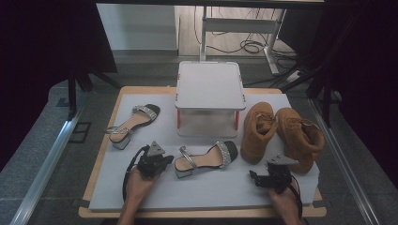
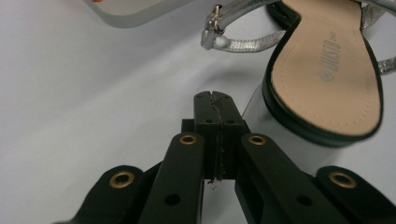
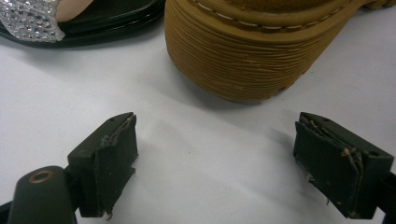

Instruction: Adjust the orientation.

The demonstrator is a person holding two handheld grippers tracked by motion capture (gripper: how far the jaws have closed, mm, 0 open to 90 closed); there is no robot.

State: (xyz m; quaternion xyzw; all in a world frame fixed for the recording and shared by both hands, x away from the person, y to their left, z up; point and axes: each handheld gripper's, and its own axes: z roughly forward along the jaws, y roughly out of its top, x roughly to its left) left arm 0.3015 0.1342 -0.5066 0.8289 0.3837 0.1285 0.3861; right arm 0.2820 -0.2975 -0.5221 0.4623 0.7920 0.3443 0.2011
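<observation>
A silver-strapped block-heel sandal (image 1: 206, 158) lies on the white mat (image 1: 211, 190) at the front centre. My left gripper (image 1: 167, 161) sits just left of its heel, jaws shut with nothing between them. In the left gripper view the shut gripper (image 2: 215, 99) points past the sandal's heel end (image 2: 327, 65), which lies close on the right. My right gripper (image 1: 255, 177) rests open near the front right, just in front of the left tan boot (image 1: 259, 131). In the right gripper view the open gripper (image 3: 215, 158) faces that boot's toe (image 3: 252, 51), apart from it.
A second matching sandal (image 1: 133, 124) lies at the left of the mat. Another tan boot (image 1: 300, 136) stands at the right. A white two-level stand (image 1: 210, 86) sits at the back centre. The sandal's rhinestone toe (image 3: 28, 21) shows left of the boot.
</observation>
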